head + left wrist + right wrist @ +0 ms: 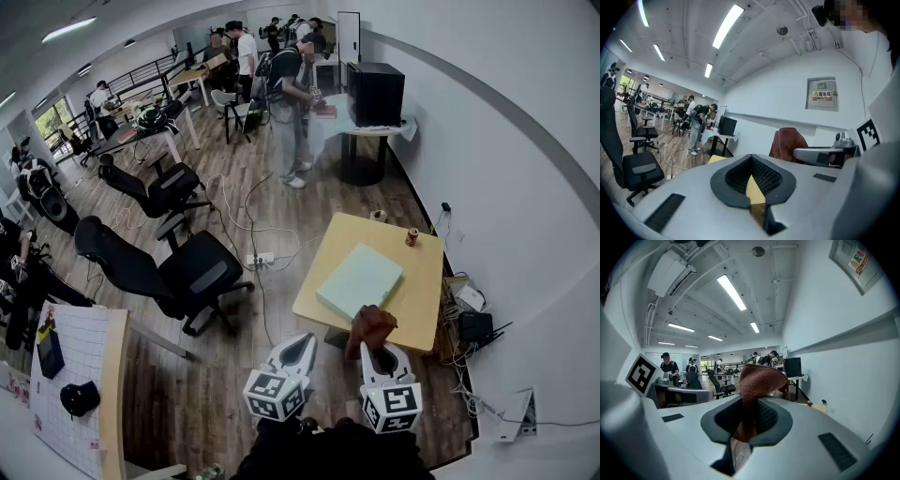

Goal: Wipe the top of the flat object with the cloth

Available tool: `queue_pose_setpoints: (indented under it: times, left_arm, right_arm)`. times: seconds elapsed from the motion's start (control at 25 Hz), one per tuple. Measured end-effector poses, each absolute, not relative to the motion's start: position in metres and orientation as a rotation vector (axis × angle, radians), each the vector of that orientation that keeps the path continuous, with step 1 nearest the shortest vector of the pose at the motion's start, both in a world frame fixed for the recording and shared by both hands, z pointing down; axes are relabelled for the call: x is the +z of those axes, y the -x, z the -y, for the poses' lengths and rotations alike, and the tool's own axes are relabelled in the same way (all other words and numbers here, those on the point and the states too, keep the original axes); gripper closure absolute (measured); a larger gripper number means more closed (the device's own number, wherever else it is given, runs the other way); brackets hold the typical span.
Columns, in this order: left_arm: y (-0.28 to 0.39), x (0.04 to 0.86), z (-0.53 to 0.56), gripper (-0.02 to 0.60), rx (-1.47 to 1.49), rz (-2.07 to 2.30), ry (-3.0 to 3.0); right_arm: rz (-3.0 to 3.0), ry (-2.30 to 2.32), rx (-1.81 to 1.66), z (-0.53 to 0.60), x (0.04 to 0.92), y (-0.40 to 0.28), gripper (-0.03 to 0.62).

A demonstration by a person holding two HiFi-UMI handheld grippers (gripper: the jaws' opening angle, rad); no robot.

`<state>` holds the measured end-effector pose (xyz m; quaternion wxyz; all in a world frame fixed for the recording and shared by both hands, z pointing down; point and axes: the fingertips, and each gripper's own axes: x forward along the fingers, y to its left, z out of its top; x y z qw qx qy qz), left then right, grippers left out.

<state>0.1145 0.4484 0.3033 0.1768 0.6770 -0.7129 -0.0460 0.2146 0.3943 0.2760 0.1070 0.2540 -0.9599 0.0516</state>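
Cloth [757, 380] clamped lengthwise in right hand-held gripper [375, 349], bunched end beyond tips.

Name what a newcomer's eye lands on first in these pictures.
The rust-brown cloth stands out first, pinched in the right gripper and held up at the near edge of the yellow table. In the middle of that table lies the pale green flat object, with a small red can at the far edge. The left gripper hangs alongside, shut and empty.
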Motion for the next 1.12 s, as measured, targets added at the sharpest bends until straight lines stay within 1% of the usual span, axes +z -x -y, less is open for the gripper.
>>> queue_pose_setpoints:
  times: [0.28, 0.48, 0.8, 1.12]
  left_arm:
    - [-0.095, 0.31, -0.467, 0.548, -0.12, 2.002, -1.916]
    - [-0.079, 0.317, -0.481, 0.548, -0.106, 1.989, -1.908]
    - [-0.061, 0.354, -0.493, 0.548, -0.072, 1.925, -1.866]
    - [-0.052, 0.393, -0.456, 0.548, -0.024, 1.839, -1.826]
  right_arm:
    - [2.812, -0.768, 0.167, -0.409, 0.282, -0.197, 0.531]
    - [2.791, -0.79, 0.254, -0.414, 0.292, -0.185, 0.528]
    - [2.713, -0.81, 0.304, -0.422, 0.325, -0.176, 0.528]
    - [2.595, -0.838, 0.387, -0.387, 0.365, -0.173, 0.528]
